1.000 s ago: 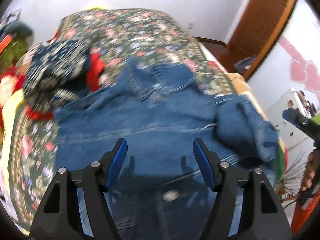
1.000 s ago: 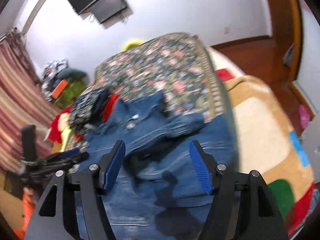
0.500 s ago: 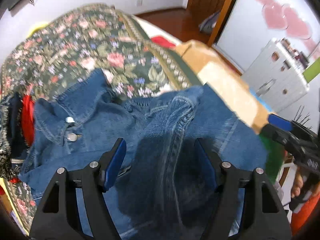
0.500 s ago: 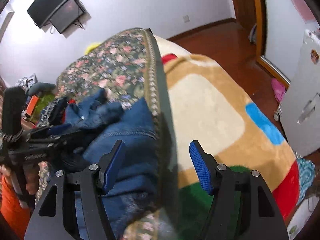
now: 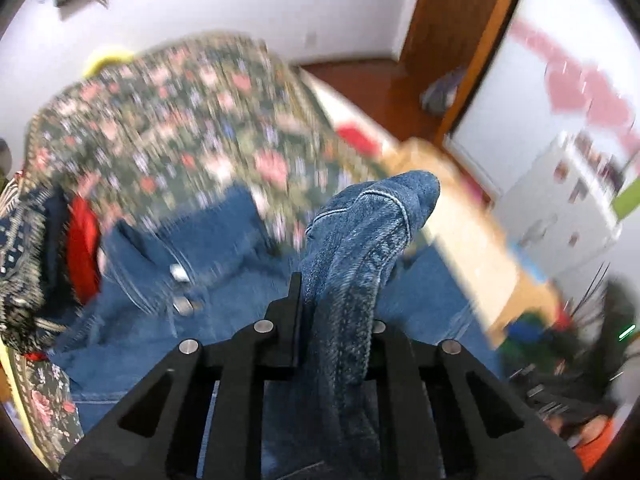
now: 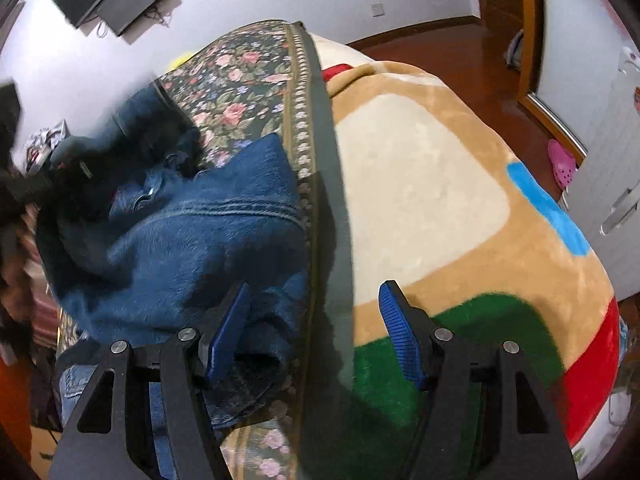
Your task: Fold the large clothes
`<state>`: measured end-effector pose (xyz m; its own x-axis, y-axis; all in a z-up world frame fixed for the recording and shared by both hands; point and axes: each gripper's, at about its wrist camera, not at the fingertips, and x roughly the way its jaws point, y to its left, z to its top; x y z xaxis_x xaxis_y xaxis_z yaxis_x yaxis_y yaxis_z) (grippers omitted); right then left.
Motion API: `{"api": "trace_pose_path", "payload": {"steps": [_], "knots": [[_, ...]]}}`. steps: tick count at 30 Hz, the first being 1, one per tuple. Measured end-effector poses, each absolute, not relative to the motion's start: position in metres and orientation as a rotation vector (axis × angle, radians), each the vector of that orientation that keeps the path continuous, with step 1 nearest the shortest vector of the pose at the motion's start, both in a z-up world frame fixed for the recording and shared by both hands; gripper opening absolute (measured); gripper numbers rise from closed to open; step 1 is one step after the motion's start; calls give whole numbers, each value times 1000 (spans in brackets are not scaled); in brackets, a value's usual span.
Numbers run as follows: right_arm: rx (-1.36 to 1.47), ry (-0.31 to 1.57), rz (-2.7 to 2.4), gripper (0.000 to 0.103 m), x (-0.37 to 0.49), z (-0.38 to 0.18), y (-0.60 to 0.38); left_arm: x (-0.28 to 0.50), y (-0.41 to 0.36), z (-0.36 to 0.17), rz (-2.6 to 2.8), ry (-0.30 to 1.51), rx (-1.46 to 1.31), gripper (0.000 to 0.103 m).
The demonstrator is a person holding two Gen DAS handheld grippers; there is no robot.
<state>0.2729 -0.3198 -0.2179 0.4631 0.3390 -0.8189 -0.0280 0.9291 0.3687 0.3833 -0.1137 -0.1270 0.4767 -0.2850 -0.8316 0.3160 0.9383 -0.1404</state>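
Left claw [image 5: 332, 304] has just clamped shut on denim jacket [image 5: 360, 232] sleeve pointing away; right claw [image 6: 314, 332] gapes empty

We see 1 bed [image 6: 420, 184] under a floral cover [image 6: 248, 76] (dark green), with the denim jacket [image 6: 192, 240] spread on it.

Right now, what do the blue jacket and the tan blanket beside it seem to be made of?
The blue jacket looks like denim: woven twill texture, pale stitched seams, metal buttons. The tan blanket seems to be plush fleece, probably synthetic: soft, fuzzy, matte pile with coloured patches.
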Motion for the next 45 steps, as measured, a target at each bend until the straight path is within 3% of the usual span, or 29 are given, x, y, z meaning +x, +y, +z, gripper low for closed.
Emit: {"api": "trace_pose_path", "payload": {"steps": [5,11,15,23,29,36,44,45], "knots": [[293,1040,263,63,269,-205,-303,369,-84,-52,-378,805,-52,12],[342,958,349,63,275,-167,-284,353,-45,-32,-316,711,-35,12],[275,957,371,72,280,-167,-254,349,-6,-52,-259,754,-85,12],[107,1110,392,73,281,-215,-212,329,68,-140,-176,973,-149,18],[112,1122,383,75,285,-214,-212,291,117,-206,-132,1103,-325,26],[99,1118,365,76,283,-214,-208,241,158,-243,-58,1123,-574,45],[105,1117,352,76,283,-214,-208,215,185,-256,-50,1085,-734,45],[107,1118,349,76,283,-214,-208,214,188,-252,-51,1066,-725,39]]}}
